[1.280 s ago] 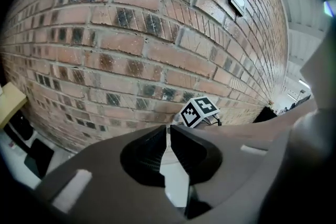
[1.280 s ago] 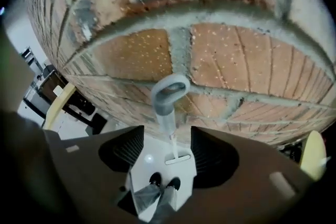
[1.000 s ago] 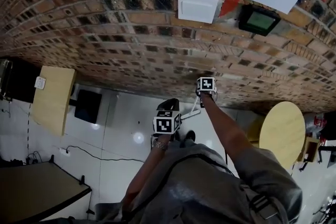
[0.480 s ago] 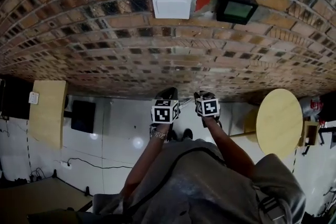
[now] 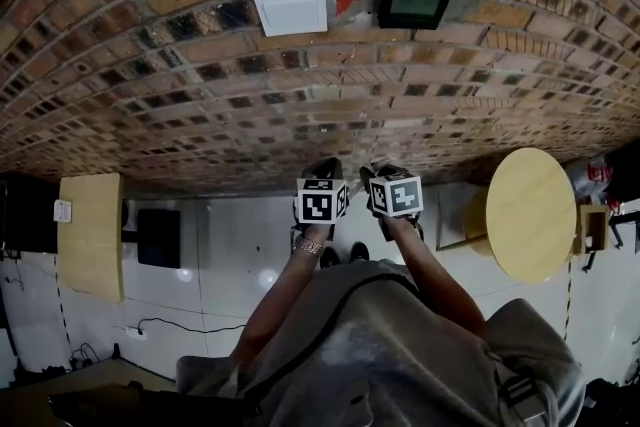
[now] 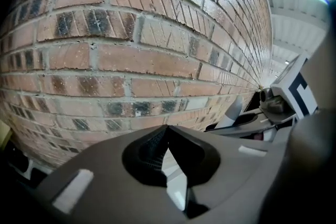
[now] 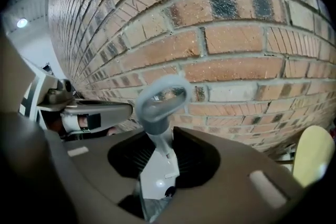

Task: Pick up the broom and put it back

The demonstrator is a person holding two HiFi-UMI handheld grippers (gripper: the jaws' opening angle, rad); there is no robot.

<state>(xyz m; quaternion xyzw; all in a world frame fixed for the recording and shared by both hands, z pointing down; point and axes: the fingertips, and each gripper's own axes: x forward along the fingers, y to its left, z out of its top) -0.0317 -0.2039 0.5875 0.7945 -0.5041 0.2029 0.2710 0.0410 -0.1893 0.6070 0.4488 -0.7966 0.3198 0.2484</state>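
The right tool [image 7: 158,135] pinches the broom [image 7: 155,122] by its looped handle at the brick wall [image 5: 300,95]. The left tool [image 6: 167,131], pressed together, is empty. Next, probably: stand it back.

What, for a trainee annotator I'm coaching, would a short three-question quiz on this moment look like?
1. True or false: the left gripper holds the broom.
2. Multiple choice: what is the right gripper clamped on? A. the broom's white handle, just below its grey loop; B. a dustpan; C. a mop head.
3. Fill in: both grippers point at a ___ wall.

Key: 1 false, its jaw tips meet with nothing between them. 2 A. 3 brick.
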